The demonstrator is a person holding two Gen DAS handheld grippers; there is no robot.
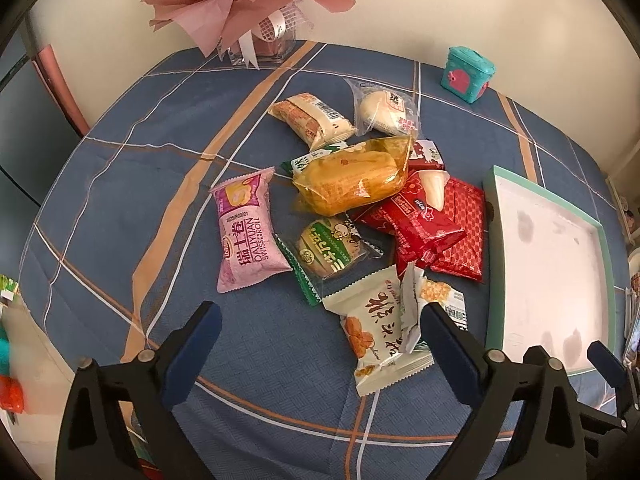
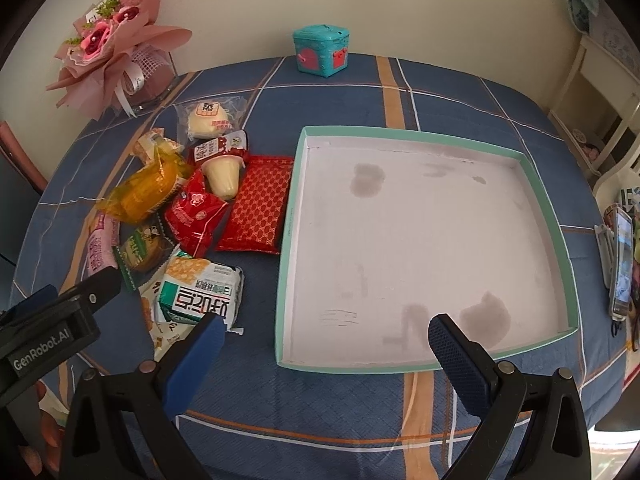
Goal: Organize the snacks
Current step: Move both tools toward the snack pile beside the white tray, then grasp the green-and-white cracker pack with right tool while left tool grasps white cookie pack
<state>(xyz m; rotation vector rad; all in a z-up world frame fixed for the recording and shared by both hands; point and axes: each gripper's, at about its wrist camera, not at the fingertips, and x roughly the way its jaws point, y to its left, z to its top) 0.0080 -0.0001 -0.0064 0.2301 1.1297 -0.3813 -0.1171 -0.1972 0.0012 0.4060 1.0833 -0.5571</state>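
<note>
A pile of snack packets lies on the blue checked tablecloth [image 1: 120,208]: a pink Swiss roll pack [image 1: 246,232], a yellow cake pack [image 1: 352,178], red packs [image 1: 424,224], a green-edged biscuit [image 1: 328,254] and a white cracker pack [image 1: 380,328]. A shallow teal-rimmed box [image 2: 290,216] with a white floor stands empty to the right of the pile. My left gripper [image 1: 320,324] is open and empty, near the cracker pack. My right gripper [image 2: 324,332] is open and empty over the box's near edge. A white and green pack [image 2: 200,294] lies by its left finger.
A pink bouquet in a glass vase [image 1: 256,12] stands at the back left. A teal toy chest [image 2: 321,52] stands at the back edge. A phone on a stand [image 2: 622,264] is at the table's right edge. White furniture [image 2: 592,92] stands beyond the right side.
</note>
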